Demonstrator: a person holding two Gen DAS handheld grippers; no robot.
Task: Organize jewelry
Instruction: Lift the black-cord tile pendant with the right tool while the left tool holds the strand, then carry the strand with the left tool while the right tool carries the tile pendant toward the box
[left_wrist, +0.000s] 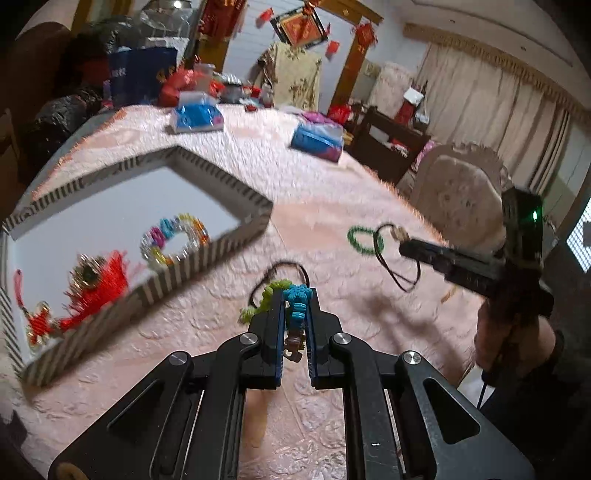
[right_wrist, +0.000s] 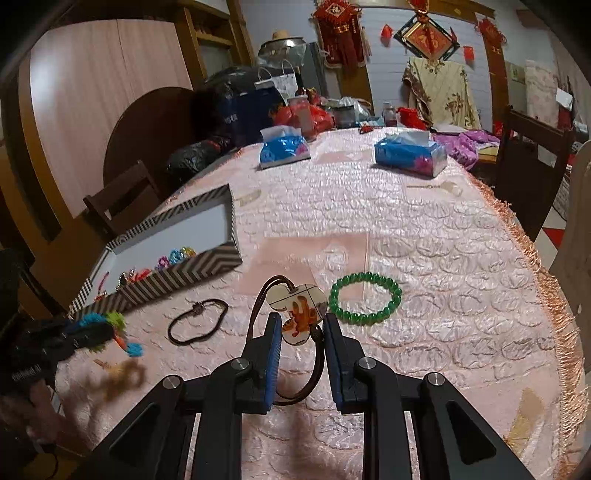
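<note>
My left gripper (left_wrist: 296, 308) is shut on a blue and green fuzzy ornament (left_wrist: 297, 301) and holds it above the pink tablecloth, right of the striped box (left_wrist: 207, 254). It also shows in the right wrist view (right_wrist: 92, 332). My right gripper (right_wrist: 301, 326) is shut on a flower-shaped pendant (right_wrist: 297, 308) with a brown cord; in the left wrist view the pendant (left_wrist: 399, 232) hangs off the tips. A green bead bracelet (right_wrist: 365, 298) lies just right of the pendant. A brown cord bracelet (right_wrist: 197, 321) lies to the left of it.
The striped box holds a colourful bead bracelet (left_wrist: 173, 240) and red tassel ornaments (left_wrist: 96, 284). Two blue tissue packs (right_wrist: 282, 147) (right_wrist: 410, 153) sit further back. Clutter crowds the far end. The fringed table edge (right_wrist: 546, 295) runs down the right. A chair (left_wrist: 461, 199) stands beside it.
</note>
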